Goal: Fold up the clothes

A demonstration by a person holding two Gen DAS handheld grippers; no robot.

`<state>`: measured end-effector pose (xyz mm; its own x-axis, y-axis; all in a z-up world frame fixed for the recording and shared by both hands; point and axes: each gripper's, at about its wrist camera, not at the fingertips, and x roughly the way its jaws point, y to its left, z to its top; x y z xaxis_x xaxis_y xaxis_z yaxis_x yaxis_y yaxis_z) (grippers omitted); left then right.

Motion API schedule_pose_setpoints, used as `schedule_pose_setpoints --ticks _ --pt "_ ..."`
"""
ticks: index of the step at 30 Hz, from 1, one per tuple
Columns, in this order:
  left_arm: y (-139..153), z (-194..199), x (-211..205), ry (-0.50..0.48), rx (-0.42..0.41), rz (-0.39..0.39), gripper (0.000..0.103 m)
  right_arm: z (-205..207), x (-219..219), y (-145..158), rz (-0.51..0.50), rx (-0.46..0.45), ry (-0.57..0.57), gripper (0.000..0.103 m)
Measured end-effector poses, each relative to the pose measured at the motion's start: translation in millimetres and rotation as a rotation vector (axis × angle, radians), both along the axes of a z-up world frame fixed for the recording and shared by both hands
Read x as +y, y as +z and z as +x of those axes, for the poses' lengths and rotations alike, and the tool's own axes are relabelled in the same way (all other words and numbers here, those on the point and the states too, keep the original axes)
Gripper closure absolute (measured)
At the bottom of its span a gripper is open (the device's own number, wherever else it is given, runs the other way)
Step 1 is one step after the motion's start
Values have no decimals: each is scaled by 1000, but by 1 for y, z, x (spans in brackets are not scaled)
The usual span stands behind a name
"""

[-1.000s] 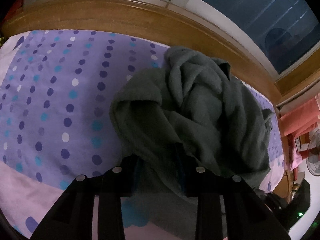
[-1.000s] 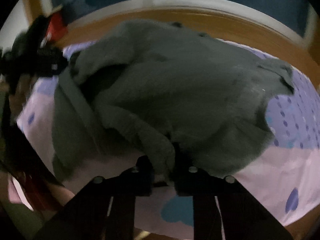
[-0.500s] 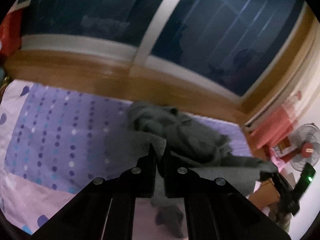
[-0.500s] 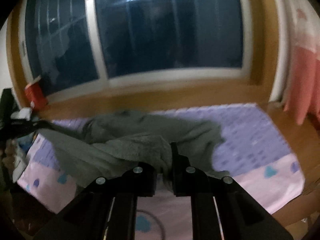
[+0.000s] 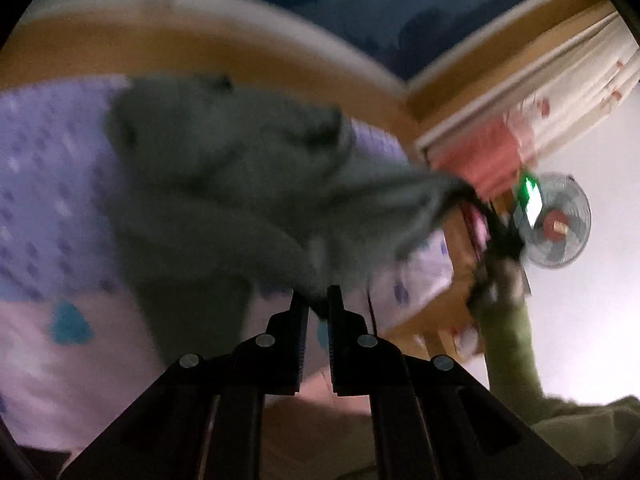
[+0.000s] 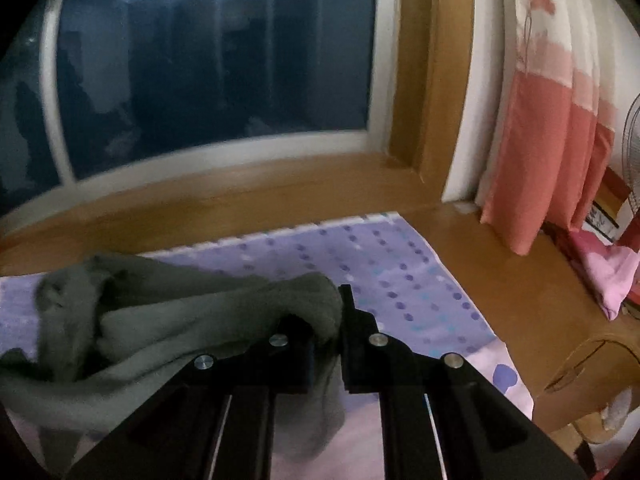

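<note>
A grey fleece garment (image 5: 224,184) hangs bunched above a purple dotted bed sheet (image 5: 44,184), stretched between both grippers. My left gripper (image 5: 318,306) is shut on a fold of its near edge. In the left wrist view the cloth runs out to the right to the other gripper (image 5: 472,196), which pinches its far end. In the right wrist view my right gripper (image 6: 334,308) is shut on a thick fold of the garment (image 6: 168,320), which trails off to the left over the sheet (image 6: 392,264). The left wrist view is motion-blurred.
A wooden sill (image 6: 224,204) and dark window (image 6: 208,64) run behind the bed. A pink and white curtain (image 6: 548,128) hangs at the right, with a standing fan (image 5: 556,220) beside it. A person's green sleeve (image 5: 512,356) shows at the right.
Both grippers have lifted the garment off the sheet and pulled apart, stretching it between them. The left wrist view has swung down and right; the right one has turned toward the curtain.
</note>
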<state>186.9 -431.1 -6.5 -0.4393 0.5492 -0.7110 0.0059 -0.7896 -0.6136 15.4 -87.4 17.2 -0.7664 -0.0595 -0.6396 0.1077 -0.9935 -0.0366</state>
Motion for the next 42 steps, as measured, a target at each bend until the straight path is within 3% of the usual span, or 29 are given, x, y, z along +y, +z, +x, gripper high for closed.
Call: schedule_pose_setpoints --ticks 4,6,8,14,16,19,26,29,32,35,42 --pt "-13 6 23 -56 -63 -36 92 -50 6 -44 11 -124 12 95" --pt "-13 10 25 -40 -77 -70 83 -62 4 -70 21 -209 24 94" --pt "-9 13 21 0 -84 -86 82 -68 6 -91 9 -277 34 90" --pt "0 29 -17 166 -86 -174 82 -59 29 -103 -82 -313 23 66" --pt "-2 23 -30 208 -79 -196 82 -54 35 -100 -102 -310 28 65" --pt "-8 13 -52 218 -65 -214 81 -22 35 -76 -51 -265 54 65" --pt "-24 -13 -89 72 -44 -192 81 81 -16 -26 85 -218 165 61" --pt "-30 -19 -98 -29 -30 -202 81 129 -55 -22 36 -239 222 41" --pt "-38 -27 -104 -85 -35 -226 81 165 -101 -33 13 -258 288 36" --pt "-45 -34 -110 -111 -36 -192 81 193 -153 -53 10 -288 354 36" --pt "-65 -55 -117 -110 -58 -141 80 186 -234 -95 92 -274 408 36"
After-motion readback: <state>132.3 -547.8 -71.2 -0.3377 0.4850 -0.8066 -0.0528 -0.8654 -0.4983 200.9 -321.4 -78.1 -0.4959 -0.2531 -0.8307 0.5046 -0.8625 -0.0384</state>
